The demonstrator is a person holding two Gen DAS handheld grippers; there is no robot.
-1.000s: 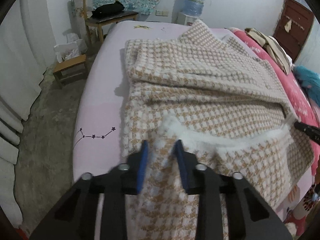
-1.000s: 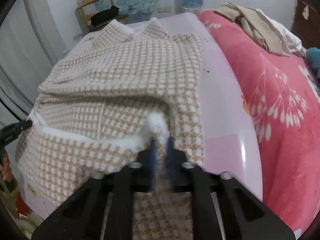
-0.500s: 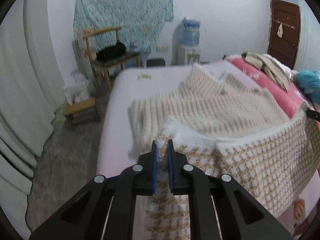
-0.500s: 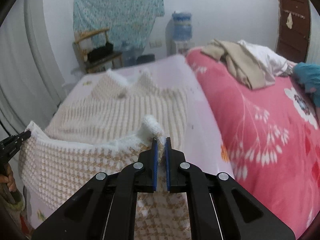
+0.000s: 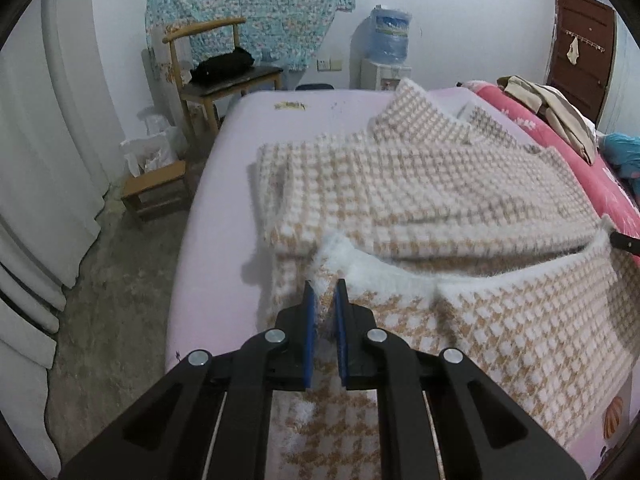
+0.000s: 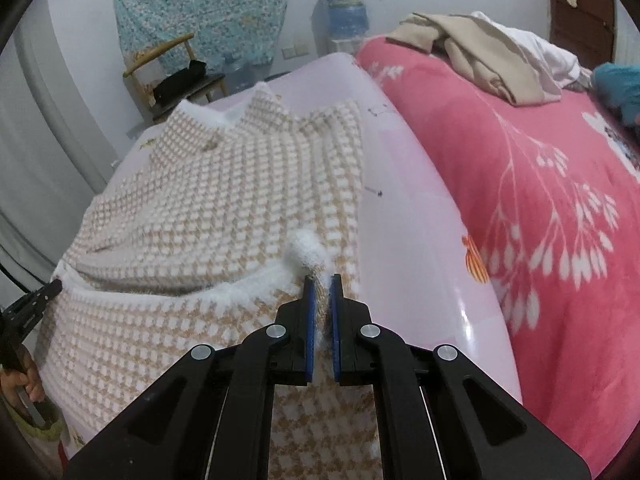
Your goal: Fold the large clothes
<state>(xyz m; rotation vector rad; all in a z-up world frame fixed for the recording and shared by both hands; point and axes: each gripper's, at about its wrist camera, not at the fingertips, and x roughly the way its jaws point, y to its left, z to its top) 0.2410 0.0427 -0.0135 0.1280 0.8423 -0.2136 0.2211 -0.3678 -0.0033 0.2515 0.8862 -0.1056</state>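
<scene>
Left gripper (image 5: 325, 286) clamped on the fluffy white hem of the houndstooth coat (image 5: 420, 188); right gripper (image 6: 321, 280) clamped on the same hem at its other corner. Hem lifted between them; rest of coat lies on the pink bed (image 5: 224, 184). Beyond the bed: wooden chair (image 5: 212, 76), water dispenser (image 5: 386, 56).

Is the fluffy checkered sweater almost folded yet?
About halfway, it looks like. Done: the sweater lies spread on the pink bed, and one sleeve seems already folded across its body. In hand: the left gripper and right gripper each pinch a corner of the white-trimmed bottom hem, lifted off the bed. Left: carry that hem up toward the collar and lay it flat.
</scene>
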